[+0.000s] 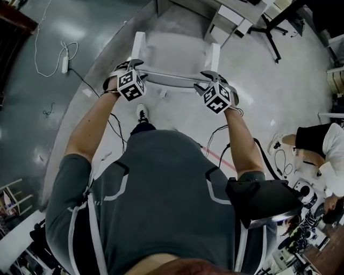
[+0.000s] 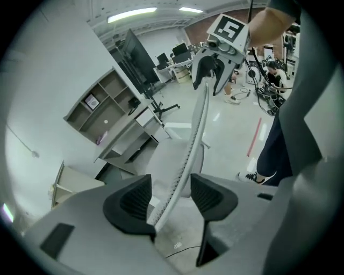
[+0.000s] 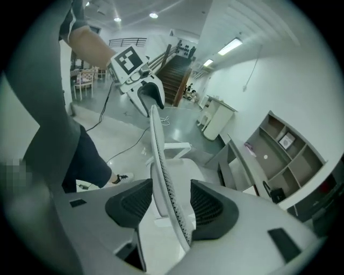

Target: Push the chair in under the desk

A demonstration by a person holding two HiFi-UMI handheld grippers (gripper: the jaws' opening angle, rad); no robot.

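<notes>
A white chair (image 1: pixel 174 51) stands on the floor in front of me, seat toward the white desk (image 1: pixel 231 16). Its thin mesh backrest (image 1: pixel 169 79) runs crosswise between my hands. My left gripper (image 1: pixel 134 67) straddles the backrest's left end; in the left gripper view the backrest edge (image 2: pixel 196 134) passes between the open pads of the left gripper (image 2: pixel 171 198) with a gap on each side. My right gripper (image 1: pixel 209 80) straddles the right end; the backrest (image 3: pixel 158 156) likewise runs between the spread pads of the right gripper (image 3: pixel 172 203). Neither grips it.
A grey desk (image 2: pixel 126 137) with an open shelf unit (image 2: pixel 102 102) stands beyond the chair. Cables and a power strip (image 1: pixel 65 64) lie on the floor at the left. Another person (image 1: pixel 317 139) is at the right, and a black stand's legs (image 1: pixel 271 32) at top right.
</notes>
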